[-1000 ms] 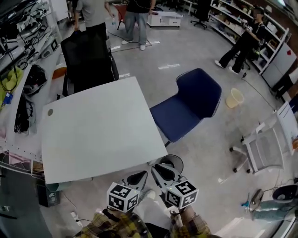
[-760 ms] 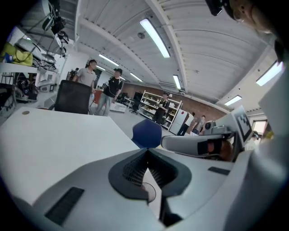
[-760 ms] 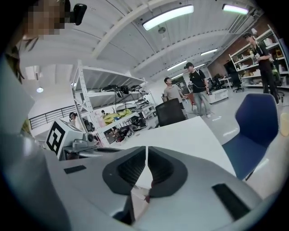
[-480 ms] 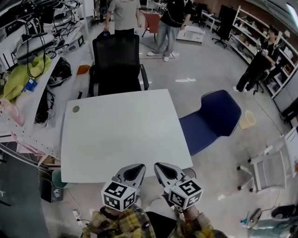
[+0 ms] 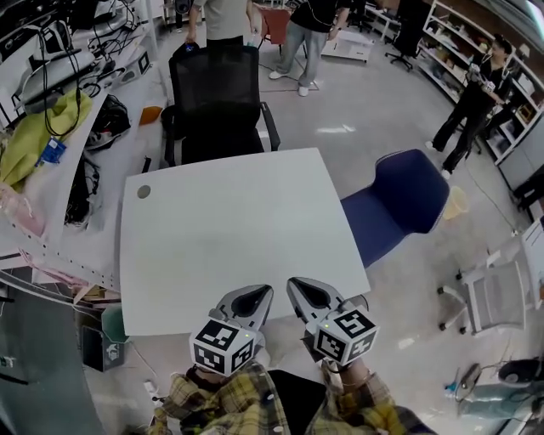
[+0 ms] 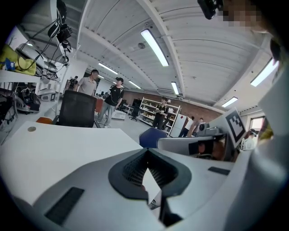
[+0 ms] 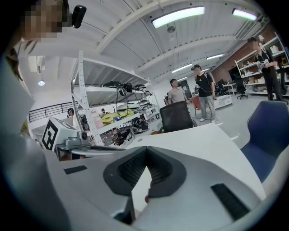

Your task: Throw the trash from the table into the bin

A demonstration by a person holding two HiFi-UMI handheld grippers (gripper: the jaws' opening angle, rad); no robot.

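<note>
Nearby, a black chair (image 5: 217, 93) and a blue chair (image 5: 404, 200) bordered the tabletop (image 5: 229, 229); the left claw (image 5: 260, 292) and right claw (image 5: 297, 286) were closed, empty.

No legible text, brand or number in any view. Only black-white square markers on left cube (image 5: 223, 346) and right cube (image 5: 347, 333).

The left hand-held gripper (image 5: 255, 296) and right hand-held gripper (image 5: 303, 290) sit side by side over the near edge of the worktop (image 5: 229, 221), which stretches ahead of them. A disc (image 5: 144, 192) lies near its far left corner. Behind the worktop stands a chair (image 5: 217, 93), with people (image 5: 223, 17) beyond it. Ahead and right of the right hand-held gripper stands a second chair (image 5: 399, 200). Ahead and left of the left one runs a cluttered shelf (image 5: 59, 127).
</note>
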